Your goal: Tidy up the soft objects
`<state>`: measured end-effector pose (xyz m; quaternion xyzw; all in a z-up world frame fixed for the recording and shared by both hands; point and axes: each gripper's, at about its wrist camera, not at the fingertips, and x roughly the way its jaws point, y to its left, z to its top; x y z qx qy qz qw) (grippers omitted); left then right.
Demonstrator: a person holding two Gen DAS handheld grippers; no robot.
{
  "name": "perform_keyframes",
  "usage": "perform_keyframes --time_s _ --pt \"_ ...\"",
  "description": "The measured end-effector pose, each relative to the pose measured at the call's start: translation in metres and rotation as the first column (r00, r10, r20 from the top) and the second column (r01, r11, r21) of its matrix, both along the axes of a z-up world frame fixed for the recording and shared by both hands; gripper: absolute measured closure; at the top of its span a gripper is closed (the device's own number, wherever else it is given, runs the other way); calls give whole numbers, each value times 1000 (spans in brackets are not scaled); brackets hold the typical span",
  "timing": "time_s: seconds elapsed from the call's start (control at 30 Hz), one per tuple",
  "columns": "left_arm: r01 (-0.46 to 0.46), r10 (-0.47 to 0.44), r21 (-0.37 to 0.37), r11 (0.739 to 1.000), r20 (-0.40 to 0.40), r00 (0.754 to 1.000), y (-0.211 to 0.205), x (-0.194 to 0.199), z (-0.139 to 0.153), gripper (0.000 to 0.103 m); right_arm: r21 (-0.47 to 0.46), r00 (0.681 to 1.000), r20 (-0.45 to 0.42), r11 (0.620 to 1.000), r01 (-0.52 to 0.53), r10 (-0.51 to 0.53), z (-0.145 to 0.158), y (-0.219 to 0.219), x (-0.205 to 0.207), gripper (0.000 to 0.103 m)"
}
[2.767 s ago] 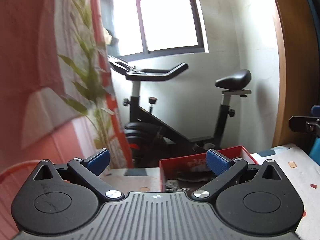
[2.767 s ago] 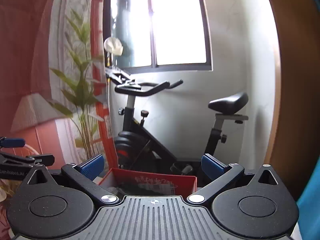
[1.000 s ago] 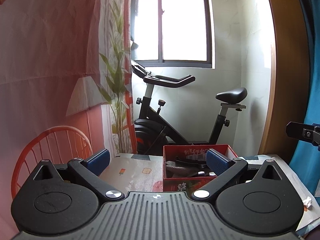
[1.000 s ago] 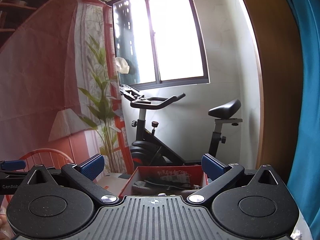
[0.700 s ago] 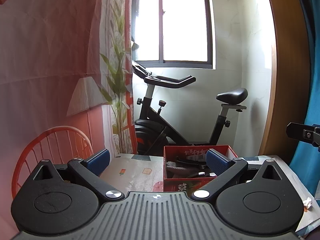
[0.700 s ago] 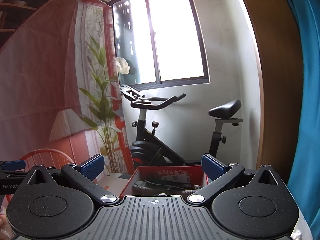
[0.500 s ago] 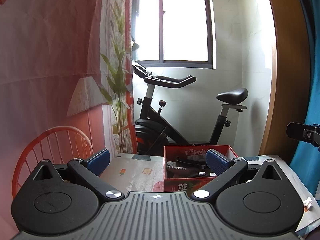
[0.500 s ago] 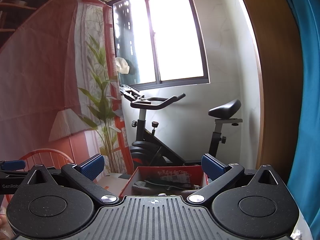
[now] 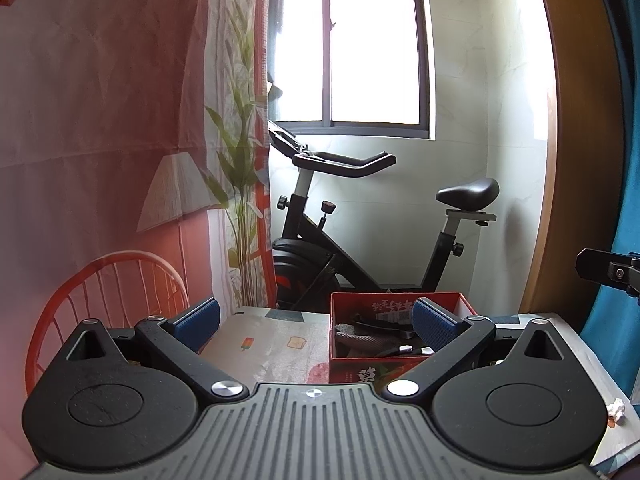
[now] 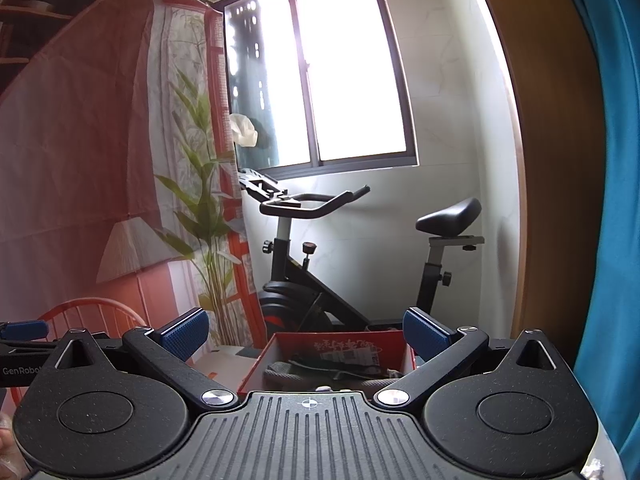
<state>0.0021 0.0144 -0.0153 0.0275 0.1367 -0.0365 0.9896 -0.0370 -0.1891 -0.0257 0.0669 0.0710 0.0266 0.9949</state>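
Left gripper [image 9: 316, 322] fingers spread wide, nothing between them. Right gripper [image 10: 306, 334] the same, 2 pads apart and empty. Just ahead, red box [image 9: 360, 374] sits on patterned table [image 9: 260, 348], dark soft items [image 9: 360, 338] piled inside. Beyond: red chair [image 9: 100, 280], exercise bike [image 9: 340, 240], window [image 9: 348, 40].

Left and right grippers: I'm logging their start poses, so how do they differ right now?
The left gripper has the red box toward its right finger, with patterned tablecloth between its fingers; the right gripper frames that box centrally. The left sees further into the box. Both are open, empty and level.
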Motion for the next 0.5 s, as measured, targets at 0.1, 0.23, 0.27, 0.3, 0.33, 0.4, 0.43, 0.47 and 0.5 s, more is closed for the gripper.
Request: perform_keyframes --time_s 0.1,0.23,0.27,0.3,0.33,0.4,0.43,0.47,0.5 --pt "-5 5 -3 1000 0 1000 -2 -1 0 0 0 1000 1 1000 -1 1 0 0 0 0" --pt "-8 8 -2 1000 1 1000 -3 -2 0 0 0 1000 1 1000 0 0 1 0 0 0" --pt "-8 8 -2 1000 2 1000 -3 -2 0 0 0 1000 0 1000 0 0 1 0 0 0" --pt "-7 7 -2 1000 1 1000 -3 -2 0 0 0 1000 0 1000 -1 1 1 -1 0 0" --pt "-7 7 -3 1000 0 1000 -2 -2 0 0 1 1000 -1 1000 0 0 0 -1 1 0" --pt "-7 7 -5 1000 -1 1000 -3 -2 0 0 1 1000 -1 1000 0 0 0 -1 1 0" --pt "-8 8 -4 1000 0 1000 -3 -2 0 0 1 1000 -1 1000 0 0 0 -1 1 0" --pt "-10 10 -4 1000 -1 1000 -4 -3 0 0 1 1000 -1 1000 1 -1 0 -1 1 0" --pt "-12 12 -5 1000 -2 1000 -4 -3 0 0 1 1000 -1 1000 1 -1 0 -1 1 0"
